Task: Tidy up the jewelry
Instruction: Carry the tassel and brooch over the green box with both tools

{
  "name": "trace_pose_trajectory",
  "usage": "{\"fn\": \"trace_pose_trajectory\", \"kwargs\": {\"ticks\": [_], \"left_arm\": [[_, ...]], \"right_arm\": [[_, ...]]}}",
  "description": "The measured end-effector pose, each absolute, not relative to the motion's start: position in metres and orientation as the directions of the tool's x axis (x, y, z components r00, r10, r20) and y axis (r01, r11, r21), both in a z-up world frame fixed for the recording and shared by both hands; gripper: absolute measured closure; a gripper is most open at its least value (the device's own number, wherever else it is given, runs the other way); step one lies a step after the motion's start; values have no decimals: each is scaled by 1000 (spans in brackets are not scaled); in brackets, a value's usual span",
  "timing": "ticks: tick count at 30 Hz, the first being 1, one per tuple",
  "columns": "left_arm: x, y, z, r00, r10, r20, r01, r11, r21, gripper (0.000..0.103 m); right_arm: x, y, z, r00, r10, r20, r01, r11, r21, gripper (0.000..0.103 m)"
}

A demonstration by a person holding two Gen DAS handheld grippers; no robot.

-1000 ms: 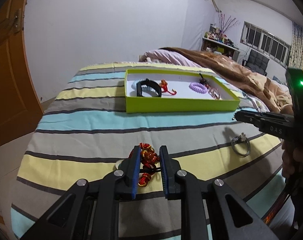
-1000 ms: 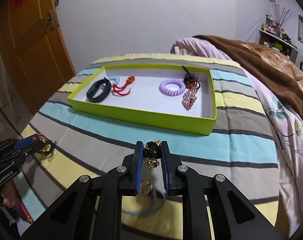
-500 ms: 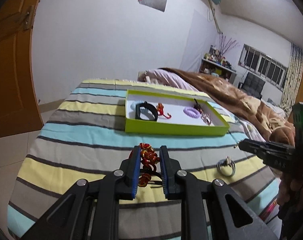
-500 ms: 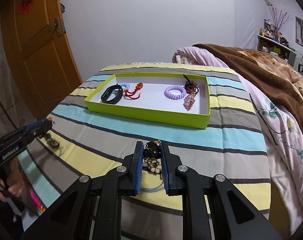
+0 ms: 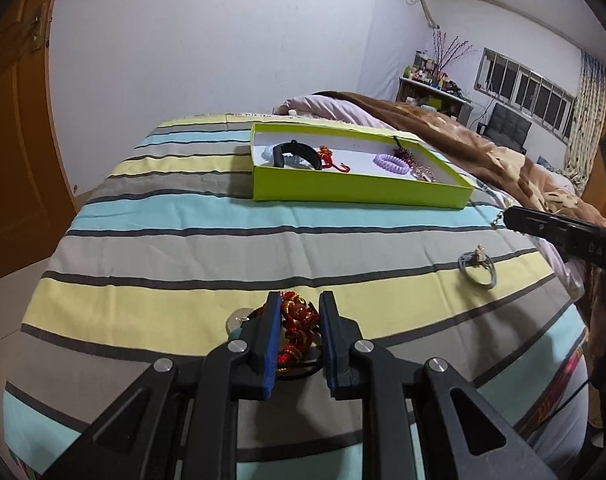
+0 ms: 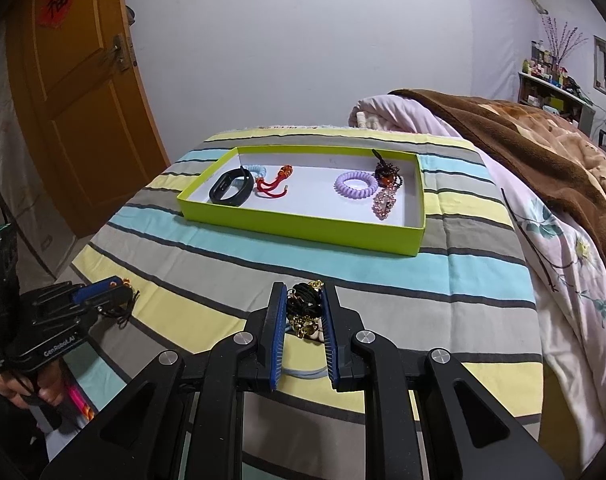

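My left gripper (image 5: 300, 301) is shut on a red and gold beaded ornament (image 5: 299, 320), held just above the striped bed near its front edge. My right gripper (image 6: 303, 290) is shut on a black and gold chain piece (image 6: 305, 305) that hangs between its blue pads. A lime-green box (image 6: 299, 225) lies further back on the bed. In it are a black band (image 6: 231, 192), a red cord charm (image 6: 275, 184), a purple spiral hair tie (image 6: 357, 185) and a pink chain piece (image 6: 385, 202). A grey hair tie with a charm (image 5: 479, 266) lies loose on the bed below the right gripper (image 5: 503, 220).
The striped bedspread (image 5: 183, 240) drops off at the front and left edges. A brown blanket (image 6: 543, 152) and a floral quilt (image 6: 563, 264) cover the right side. An orange door (image 6: 75, 100) stands to the left. A small silver disc (image 5: 237, 318) shows beside the left fingers.
Both grippers keep their hold. The right gripper has drawn back from the green box, which now looks smaller. The left view now takes in more of the bed and wall.
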State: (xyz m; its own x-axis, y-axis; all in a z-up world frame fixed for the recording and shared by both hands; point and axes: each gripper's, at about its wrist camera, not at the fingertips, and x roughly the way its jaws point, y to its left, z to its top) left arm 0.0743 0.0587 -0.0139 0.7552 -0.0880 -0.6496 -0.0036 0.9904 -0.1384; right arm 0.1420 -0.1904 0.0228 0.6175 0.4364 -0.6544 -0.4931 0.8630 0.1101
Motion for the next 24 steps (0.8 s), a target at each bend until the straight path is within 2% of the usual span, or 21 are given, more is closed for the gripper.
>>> {"fn": "trace_pose_trajectory", "kwargs": {"ticks": [9,17,24], "left_arm": [[92,60,-4,796,-42,-604,-42,991,-125,83],[79,74,31,858,-132,-496,8,969,-245,83],[78,67,54,874,-151,-462,43,971,-236,83]], "right_arm": [[141,-191,22,619,434,-655,-492,864,107,85],[141,-192,25,624,440,-645,-493,863,112,85],[136,-192,30,627,455,-632,-502,856,118,85]]}}
